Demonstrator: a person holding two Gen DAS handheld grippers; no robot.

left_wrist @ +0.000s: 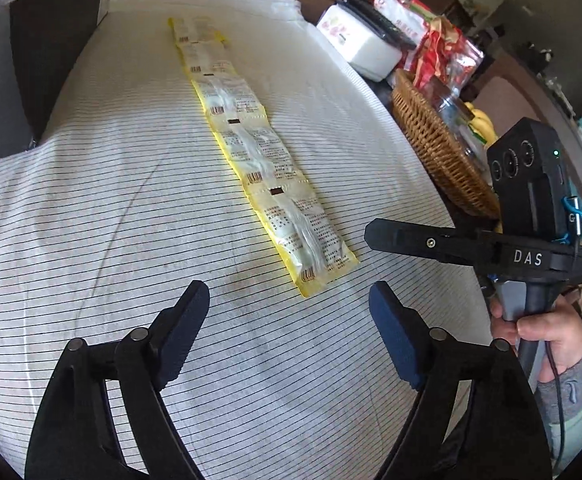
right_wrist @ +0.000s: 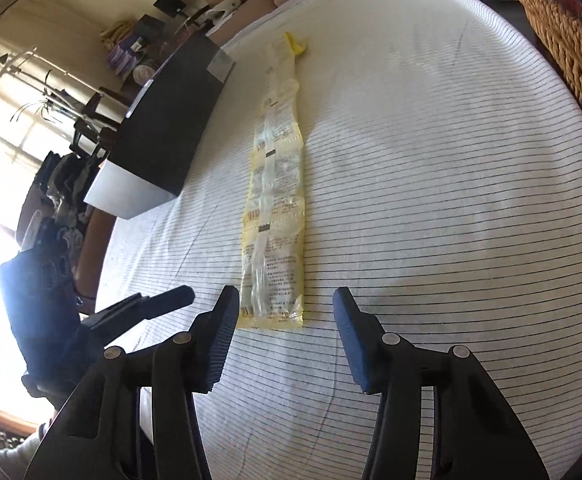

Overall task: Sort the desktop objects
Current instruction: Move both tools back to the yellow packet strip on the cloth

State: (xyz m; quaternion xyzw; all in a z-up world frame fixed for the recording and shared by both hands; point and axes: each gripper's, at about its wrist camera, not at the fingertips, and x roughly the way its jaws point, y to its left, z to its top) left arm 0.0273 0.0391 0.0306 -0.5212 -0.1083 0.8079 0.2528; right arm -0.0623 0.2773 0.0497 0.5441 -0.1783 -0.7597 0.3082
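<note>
Yellow sachet strip (left_wrist: pixel 259 160) flat, full length, along striped tabletop (left_wrist: pixel 91 240). Left gripper (left_wrist: pixel 289 312) and right gripper (right_wrist: pixel 285 312) near strip's close end, jaws spread, grasping nothing. Basket (left_wrist: pixel 439 148) at right edge.

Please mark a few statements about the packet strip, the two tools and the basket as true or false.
1. The packet strip lies flat on the striped cloth. True.
2. The left tool is shut on the strip. False: it is open and holds nothing.
3. The right tool is open, with the strip's near end just beyond its fingertips. True.
4. The wicker basket sits on top of the strip. False: it stands apart, at the cloth's right edge.
5. A dark box stands left of the strip. True.
</note>
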